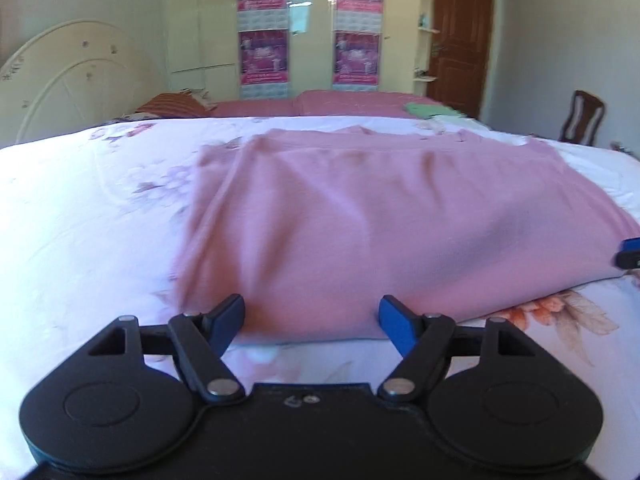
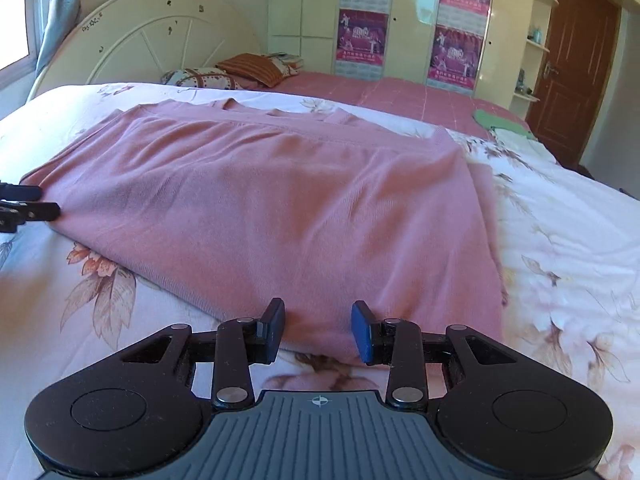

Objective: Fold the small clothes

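Note:
A pink garment (image 1: 360,220) lies folded flat on the floral bedsheet (image 1: 80,220). My left gripper (image 1: 310,308) is open and wide at the garment's near edge, with nothing pressed between its pads. The blue tip of the right gripper (image 1: 630,254) shows at the right border. In the right wrist view the pink garment (image 2: 280,200) fills the middle. My right gripper (image 2: 319,308) stands open at its near hem, with cloth lying between the pads but not pinched. The left gripper (image 2: 28,204) shows at the garment's left corner.
A green cloth (image 2: 500,120) lies at the far right of the bed. Pillows (image 2: 224,74) sit by the white headboard (image 2: 160,36). A wardrobe with posters (image 2: 364,28), a brown door (image 2: 572,72) and a wooden chair (image 1: 582,118) stand beyond.

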A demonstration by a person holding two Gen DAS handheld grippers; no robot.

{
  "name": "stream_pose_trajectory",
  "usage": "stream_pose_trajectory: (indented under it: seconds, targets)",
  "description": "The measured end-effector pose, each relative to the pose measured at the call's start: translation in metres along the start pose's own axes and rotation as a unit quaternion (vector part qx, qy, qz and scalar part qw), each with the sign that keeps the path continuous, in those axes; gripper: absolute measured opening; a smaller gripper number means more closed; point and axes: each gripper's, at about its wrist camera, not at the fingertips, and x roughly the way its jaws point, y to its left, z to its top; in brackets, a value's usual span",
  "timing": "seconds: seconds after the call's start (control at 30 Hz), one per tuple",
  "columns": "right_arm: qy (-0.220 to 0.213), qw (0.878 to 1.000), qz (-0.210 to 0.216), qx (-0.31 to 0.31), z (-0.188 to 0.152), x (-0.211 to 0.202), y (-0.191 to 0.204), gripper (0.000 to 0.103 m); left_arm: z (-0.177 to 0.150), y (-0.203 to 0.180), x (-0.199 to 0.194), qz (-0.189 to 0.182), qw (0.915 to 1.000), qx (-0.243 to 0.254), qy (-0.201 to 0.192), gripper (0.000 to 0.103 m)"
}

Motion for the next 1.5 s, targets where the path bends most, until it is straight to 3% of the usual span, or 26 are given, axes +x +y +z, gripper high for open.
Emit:
stream_pose_trajectory:
  seconds: [0.13,0.23,0.33,0.47,0.53,0.9,1.1,1.17,1.23,1.27,1.33,1.4,1.47,1.5]
  targets:
    - [-0.032,0.998,-0.050,0.037,0.004,-0.022,-0.013,0.035,0.000,0.011,-0.003,0.000,0.9994,-0.034,0.007,0.072]
    - [0.013,0.996,-0.050,0.070,-0.008,-0.009,-0.033,0.035,-0.002,0.013,-0.004,0.003,0.9991,-0.042,0.011,0.070]
    - [0.015,0.996,-0.047,0.081,-0.003,-0.017,-0.036,0.036,0.002,0.009,-0.017,0.006,0.9989,-0.044,-0.014,0.073]
    - [-0.051,0.994,-0.049,0.086,0.003,-0.034,-0.033,0.036,-0.002,0.012,0.002,0.011,0.9989,-0.042,0.020,0.074]
    - [0.006,0.994,-0.073,0.079,-0.002,-0.011,-0.034,0.036,-0.004,0.010,0.001,0.014,0.9991,-0.038,0.016,0.075]
    - [-0.019,0.994,-0.061,0.084,-0.017,-0.014,-0.040,0.036,-0.007,0.008,-0.001,0.016,0.9986,-0.046,0.023,0.077]
    - [-0.008,0.994,-0.083,0.063,-0.012,-0.010,-0.032,0.037,-0.010,0.012,-0.006,0.011,0.9988,-0.028,0.040,0.079]
    - [0.008,0.993,-0.087,0.073,-0.006,-0.013,-0.033,0.038,-0.012,0.017,-0.015,0.023,0.9974,-0.047,0.049,0.077]
    - [0.002,0.992,-0.104,0.065,0.001,-0.029,-0.025,0.038,-0.018,0.028,-0.030,-0.005,0.9937,-0.103,0.043,0.075]
    - [-0.017,0.993,-0.099,0.059,0.000,-0.042,-0.020,0.038,-0.022,0.033,-0.035,-0.026,0.9901,-0.133,0.038,0.074]
    - [-0.029,0.995,-0.076,0.064,-0.004,-0.062,-0.012,0.038,-0.032,0.049,-0.036,-0.078,0.9684,-0.235,0.025,0.073]
    - [-0.032,0.994,-0.068,0.079,-0.009,-0.075,-0.006,0.038,-0.037,0.065,-0.029,-0.110,0.9388,-0.326,0.009,0.072]
    - [-0.031,0.992,-0.058,0.107,-0.014,-0.082,-0.002,0.038,-0.038,0.080,-0.015,-0.138,0.8986,-0.417,0.000,0.072]
    - [-0.030,0.990,-0.054,0.123,-0.014,-0.084,-0.001,0.038,-0.036,0.083,-0.007,-0.144,0.8880,-0.437,-0.002,0.069]
